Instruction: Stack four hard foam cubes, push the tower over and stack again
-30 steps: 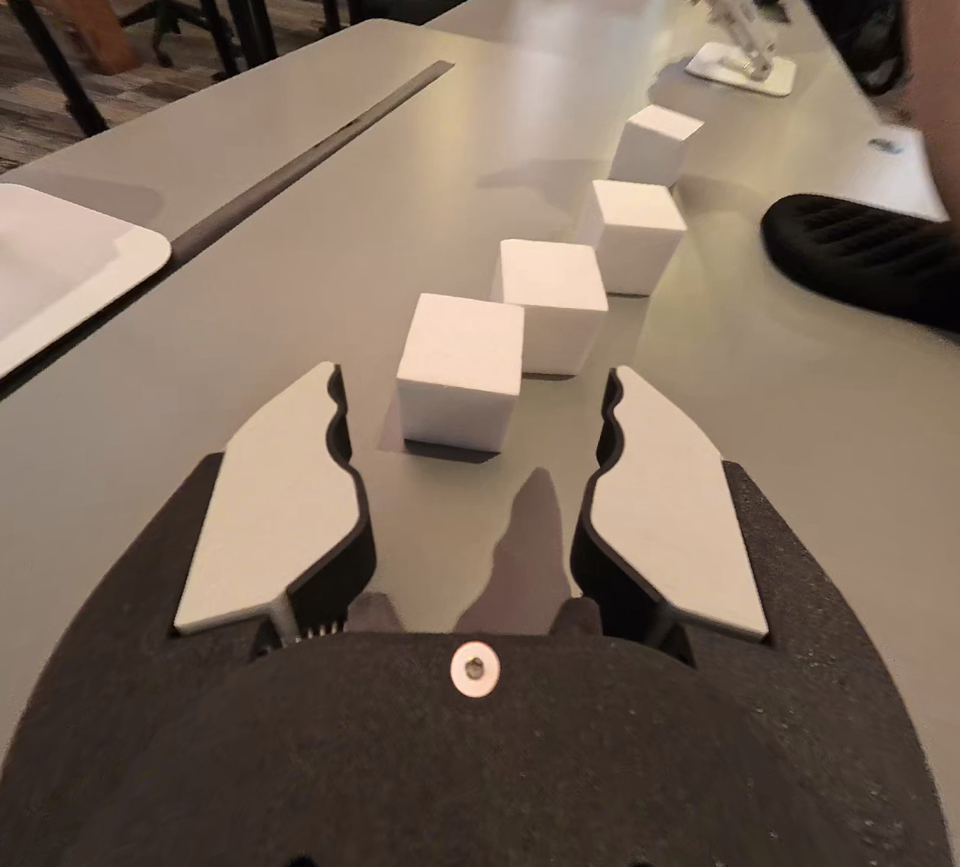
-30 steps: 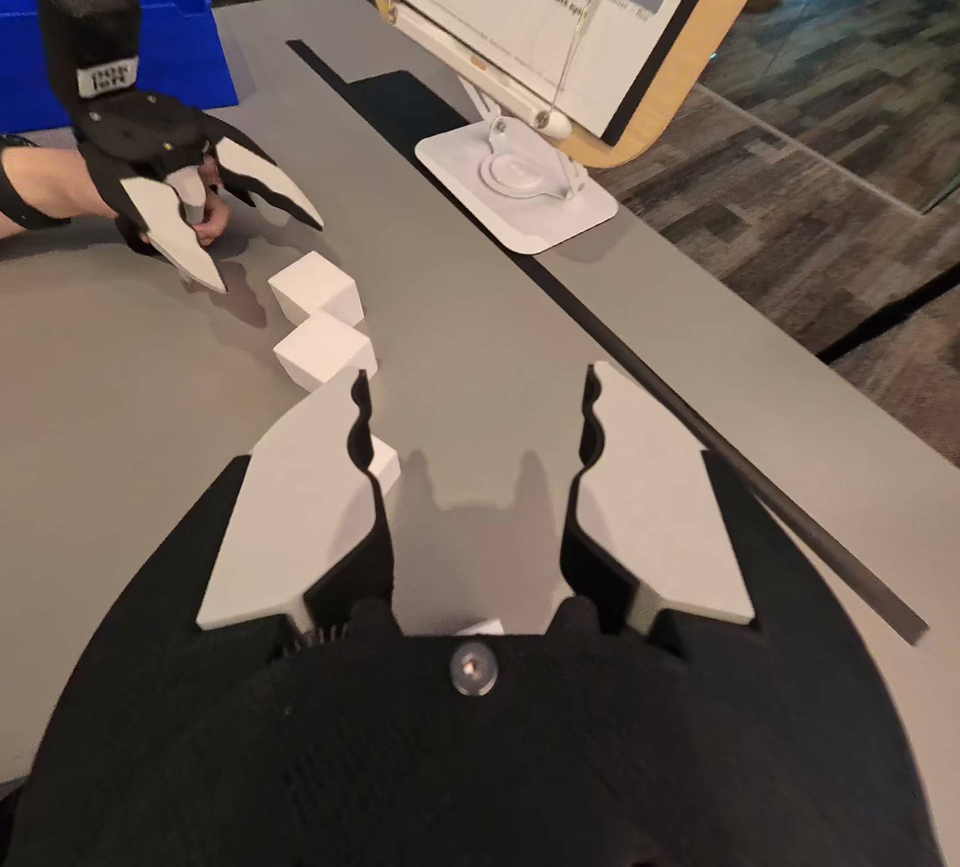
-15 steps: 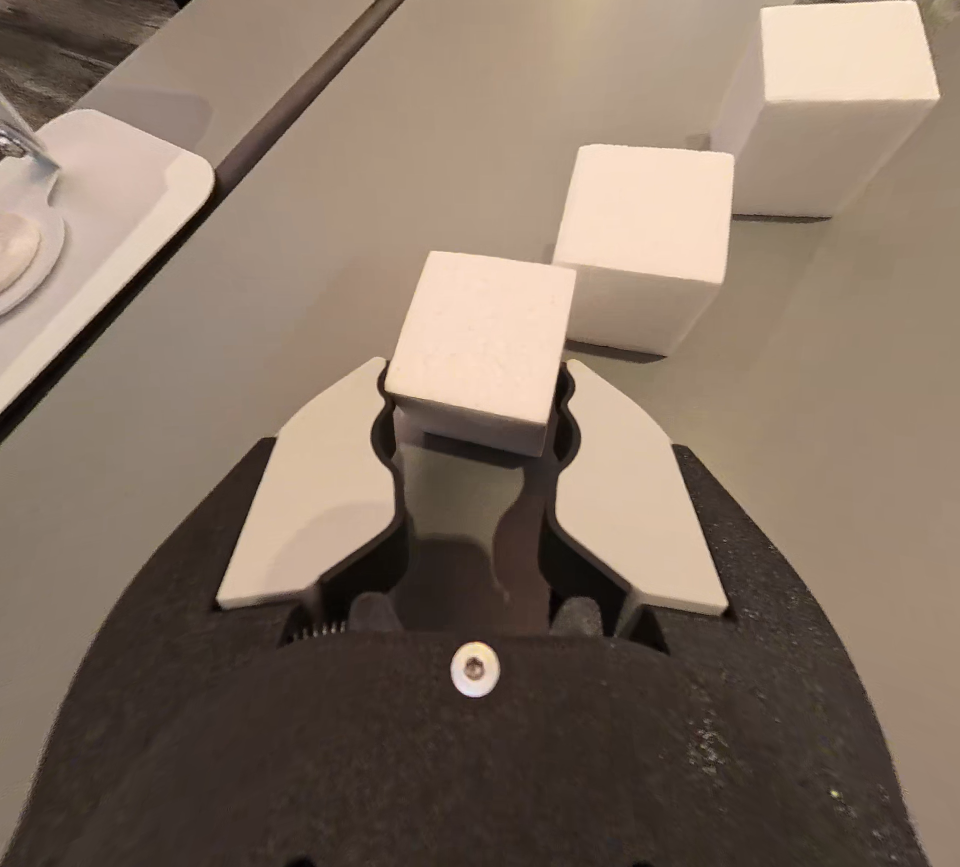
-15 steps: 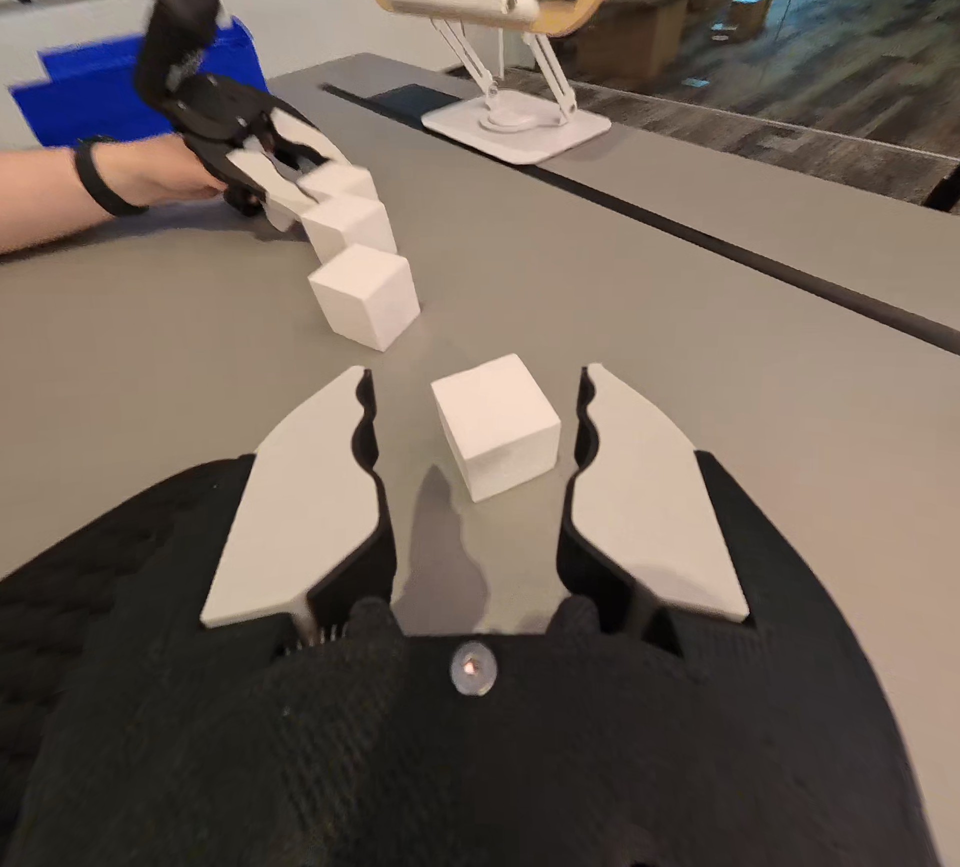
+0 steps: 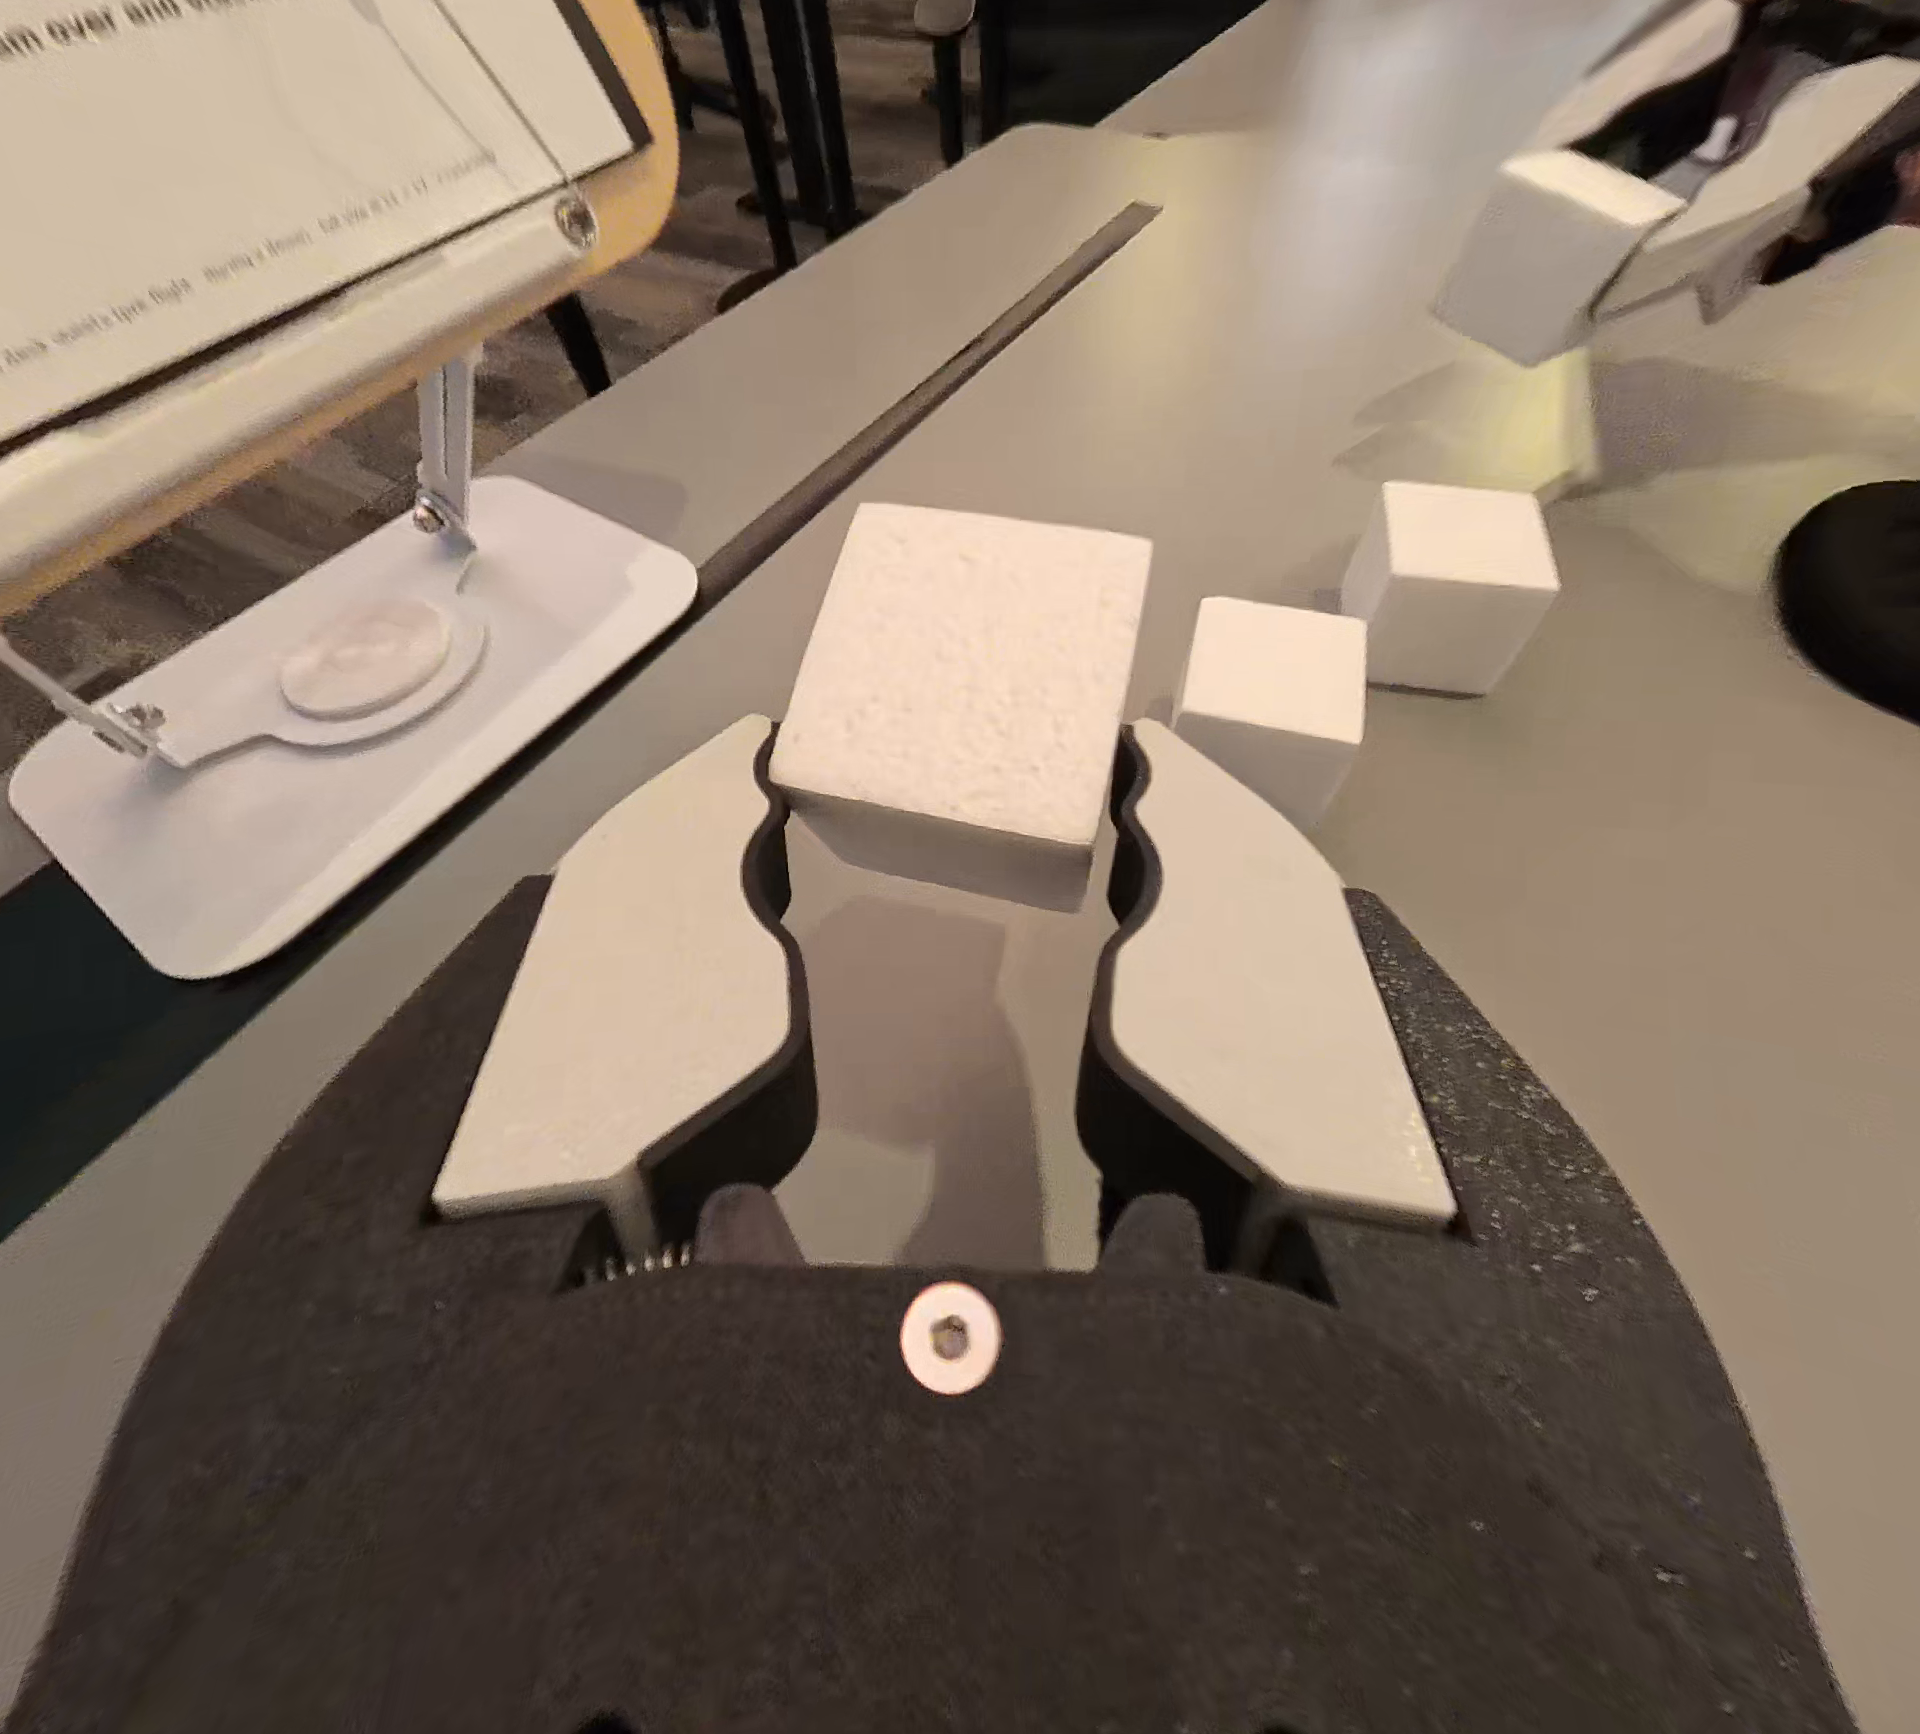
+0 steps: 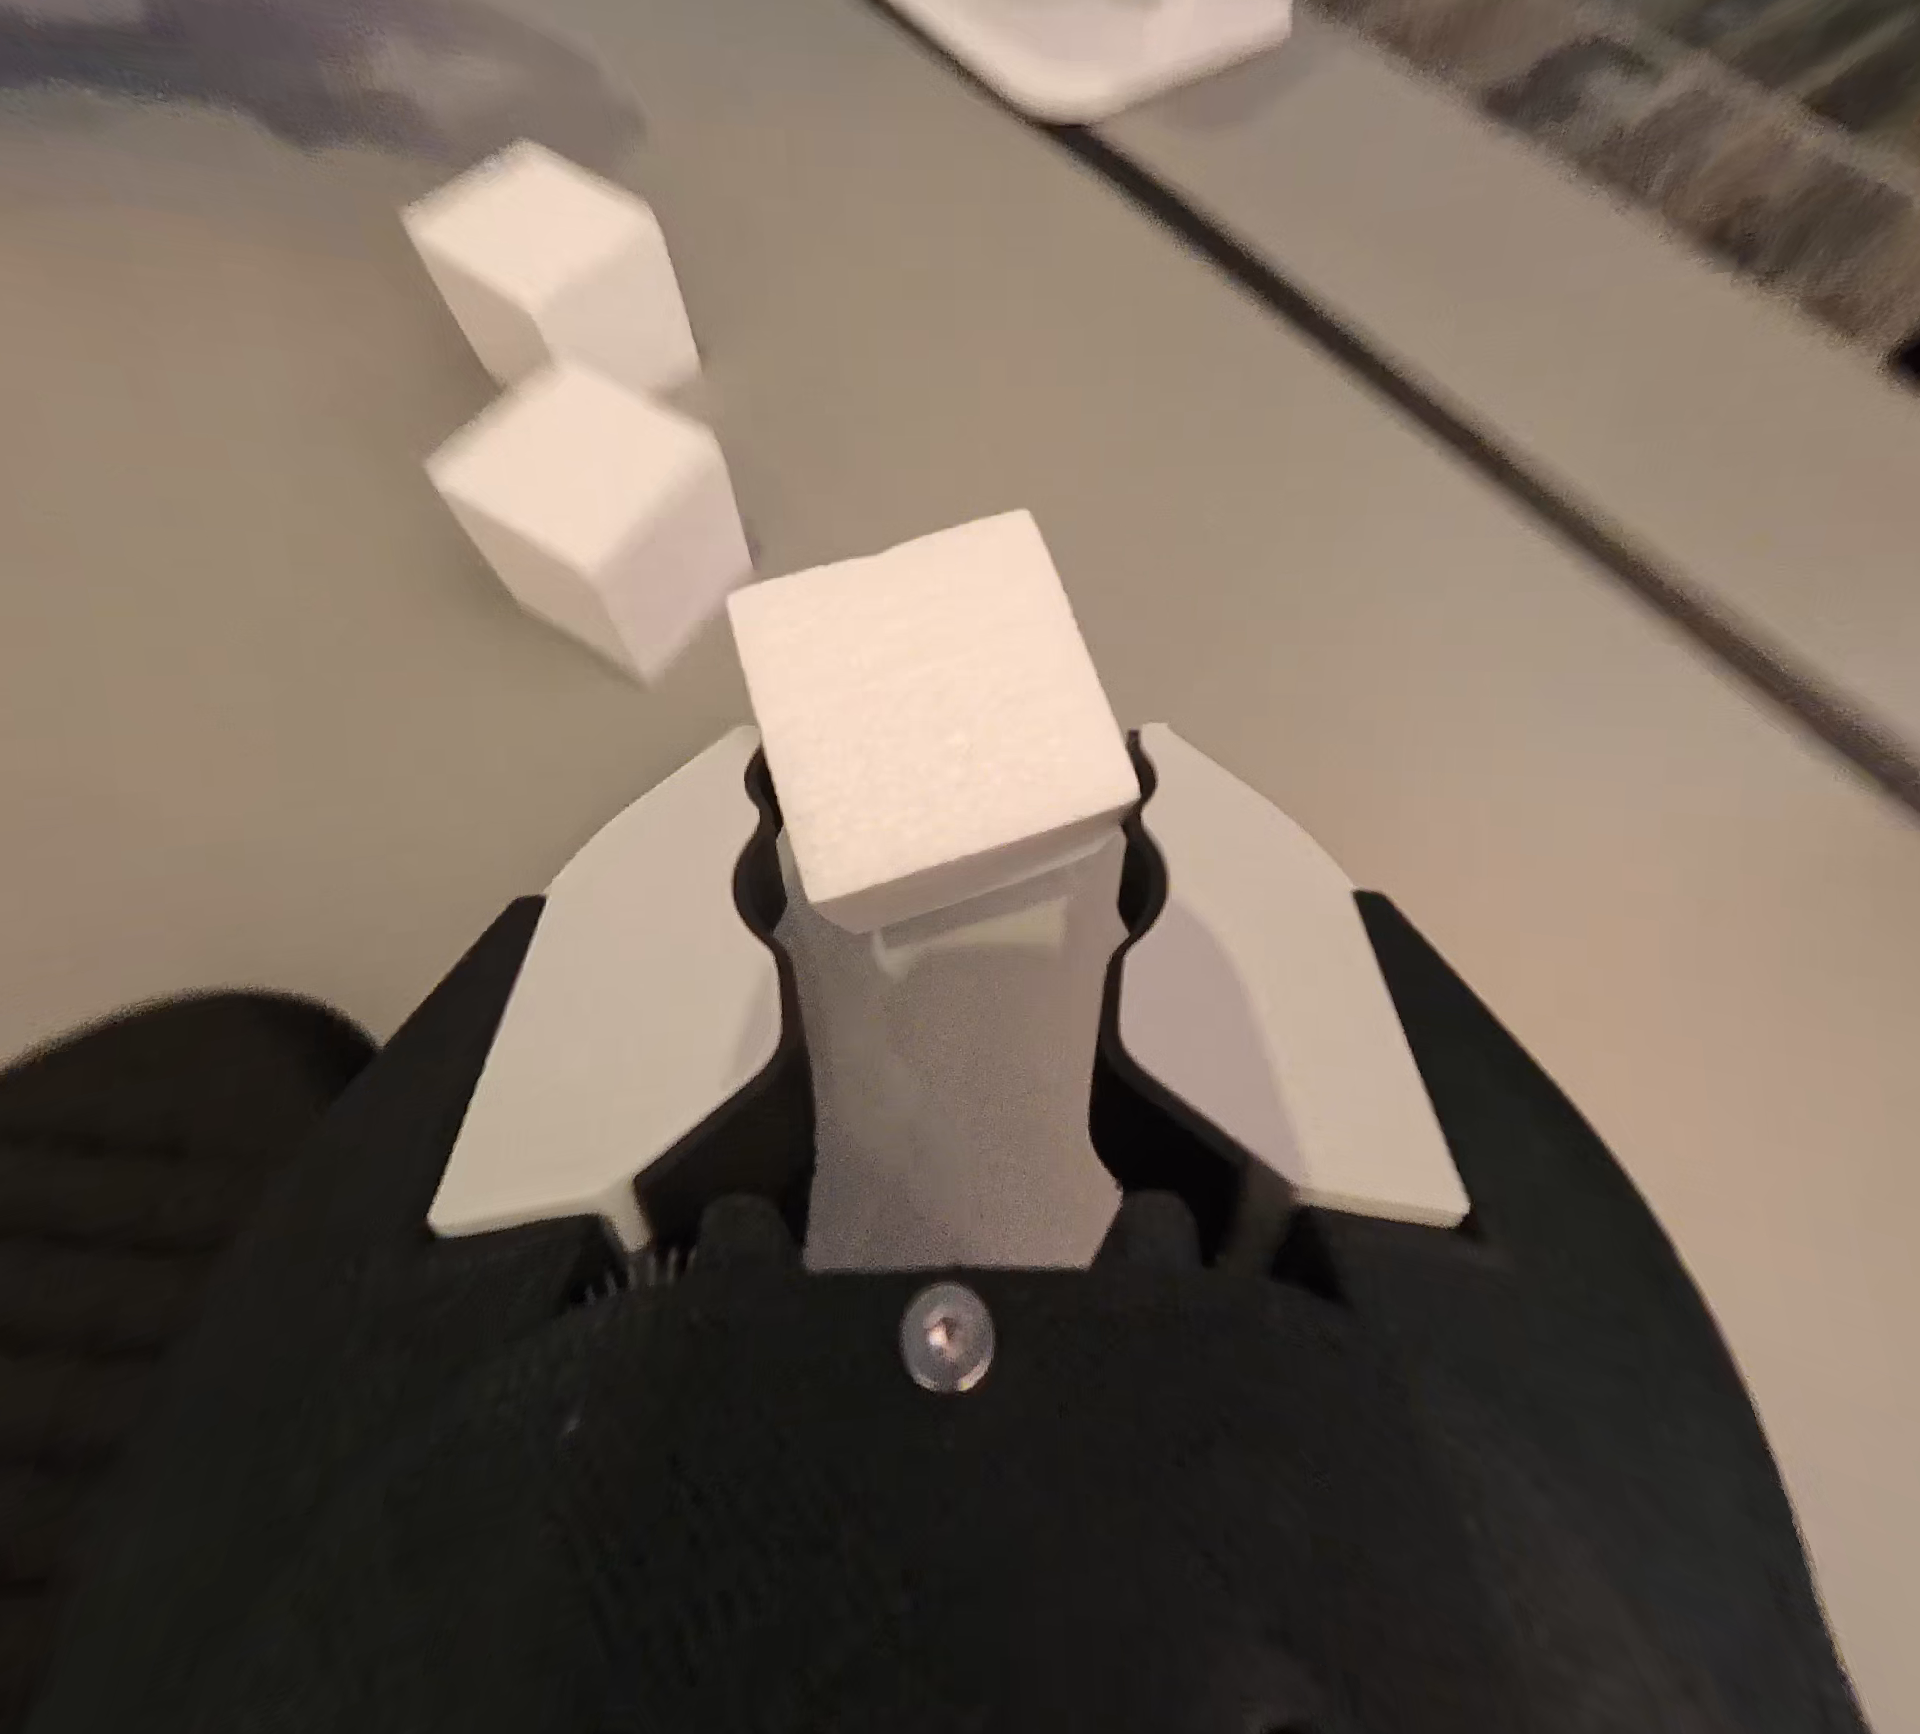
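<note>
Foam cubes: one [image 5: 961, 697] clamped in left jaws, another [image 6: 925, 728] in right; may slip if grip loosens.

The only writing in view is on a white printed sheet [image 5: 239, 74] clipped to a tan-edged board on a white stand [image 5: 343, 708], at the left of the left wrist view. It bears several lines of dark print and part of a diagram. The cubes carry no markings.
</note>
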Demonstrator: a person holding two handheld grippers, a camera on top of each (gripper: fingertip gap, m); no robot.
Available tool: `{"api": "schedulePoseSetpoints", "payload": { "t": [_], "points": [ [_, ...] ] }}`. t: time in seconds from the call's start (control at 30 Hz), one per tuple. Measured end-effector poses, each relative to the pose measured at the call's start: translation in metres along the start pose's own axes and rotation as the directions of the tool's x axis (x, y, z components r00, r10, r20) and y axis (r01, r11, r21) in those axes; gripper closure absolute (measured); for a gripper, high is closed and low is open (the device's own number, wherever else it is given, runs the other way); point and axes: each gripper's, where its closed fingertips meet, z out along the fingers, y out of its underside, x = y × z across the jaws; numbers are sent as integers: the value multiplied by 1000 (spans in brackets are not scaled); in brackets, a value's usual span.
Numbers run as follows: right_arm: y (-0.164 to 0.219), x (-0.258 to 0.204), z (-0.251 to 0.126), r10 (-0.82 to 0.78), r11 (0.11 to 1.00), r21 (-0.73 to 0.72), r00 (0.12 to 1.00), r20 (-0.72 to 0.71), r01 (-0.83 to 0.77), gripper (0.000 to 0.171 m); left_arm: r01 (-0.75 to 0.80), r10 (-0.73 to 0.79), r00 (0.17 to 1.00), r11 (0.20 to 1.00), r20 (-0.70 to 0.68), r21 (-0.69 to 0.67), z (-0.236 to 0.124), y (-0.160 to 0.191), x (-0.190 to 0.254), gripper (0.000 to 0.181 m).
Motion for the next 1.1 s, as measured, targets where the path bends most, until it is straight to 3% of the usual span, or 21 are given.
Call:
{"api": "schedulePoseSetpoints", "payload": {
  "t": [0.1,0.17,0.27,0.4,0.5,0.77,0.83,1.03,1.1],
  "points": [
    [-73,-34,15,-112,986,133,986,124,96,107,-42,42,999,999,9,5,-7,-4,-2,122],
    [-100,-63,38,-201,977,119,952,232,177,107,-52,52,998,999,18,-4,-9,-2,-5,122],
    [-107,-86,83,-311,948,33,894,322,318,107,-12,12,1000,1000,24,-10,-7,4,-10,122],
    [-112,-109,122,-265,961,54,855,446,270,107,21,-20,1000,999,22,-30,-5,13,-15,122],
    [-98,-112,136,-268,950,-15,841,469,310,107,42,-42,999,999,21,-19,-6,9,-17,122],
    [-79,-113,149,-274,926,-103,834,480,363,107,100,-96,994,992,-58,70,-8,-22,10,122],
    [-80,-111,149,-274,932,-90,844,461,352,94,97,-87,991,992,-105,86,-6,-32,28,122],
    [-72,-95,99,-138,989,20,855,500,149,88,-71,68,995,997,-72,-29,23,-39,64,122],
    [-66,-85,83,-82,996,61,847,525,58,85,-51,48,987,999,-156,-12,32,-54,81,122]
  ]
}}
